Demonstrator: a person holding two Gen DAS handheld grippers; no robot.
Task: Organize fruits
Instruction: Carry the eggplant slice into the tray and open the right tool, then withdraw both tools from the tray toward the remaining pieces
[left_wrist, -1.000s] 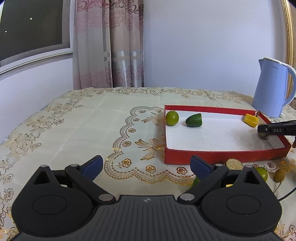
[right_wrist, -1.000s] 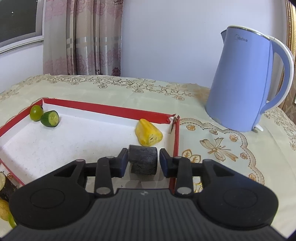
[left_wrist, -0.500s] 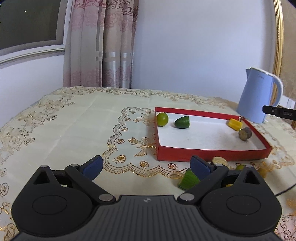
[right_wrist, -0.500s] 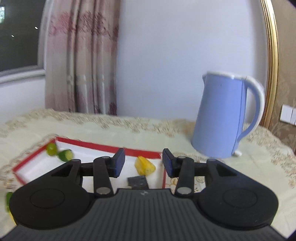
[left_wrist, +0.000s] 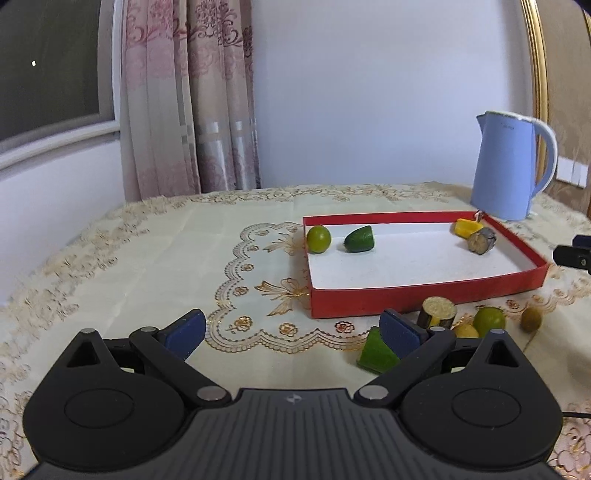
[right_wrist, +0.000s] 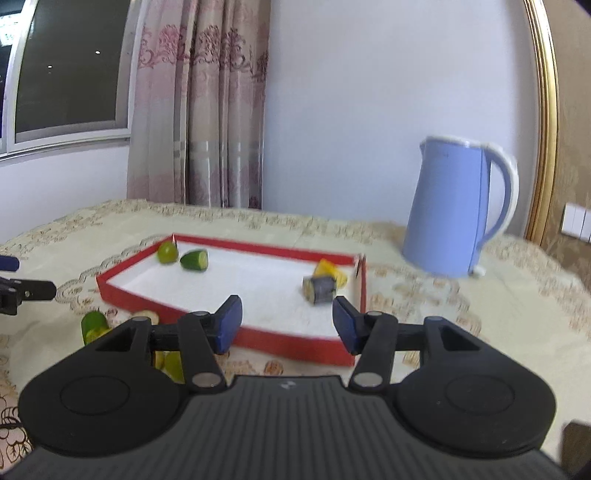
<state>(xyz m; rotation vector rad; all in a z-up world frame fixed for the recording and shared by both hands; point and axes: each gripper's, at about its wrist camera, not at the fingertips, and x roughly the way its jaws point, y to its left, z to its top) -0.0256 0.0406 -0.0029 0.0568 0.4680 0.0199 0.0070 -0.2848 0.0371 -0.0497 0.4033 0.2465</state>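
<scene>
Holding both tools released, I see my left gripper (left_wrist: 291, 332) spread wide above the tablecloth (left_wrist: 147, 266), its right fingertip (left_wrist: 400, 332) beside a green wedge (left_wrist: 375, 352). My right gripper (right_wrist: 287, 325) gapes empty before the red tray (right_wrist: 291, 347). Inside the tray sit a lime (left_wrist: 318, 239), a green piece (left_wrist: 359, 240), a yellow piece (left_wrist: 463, 227) and a dark chunk (left_wrist: 481, 240); more fruit (left_wrist: 487, 320) lies outside, near its front wall. A blue kettle (left_wrist: 508, 170) stands behind.

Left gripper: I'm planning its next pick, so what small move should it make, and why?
Probably shift the open left gripper right to straddle the green wedge, which lies outside the red tray, partly behind its right finger.
</scene>
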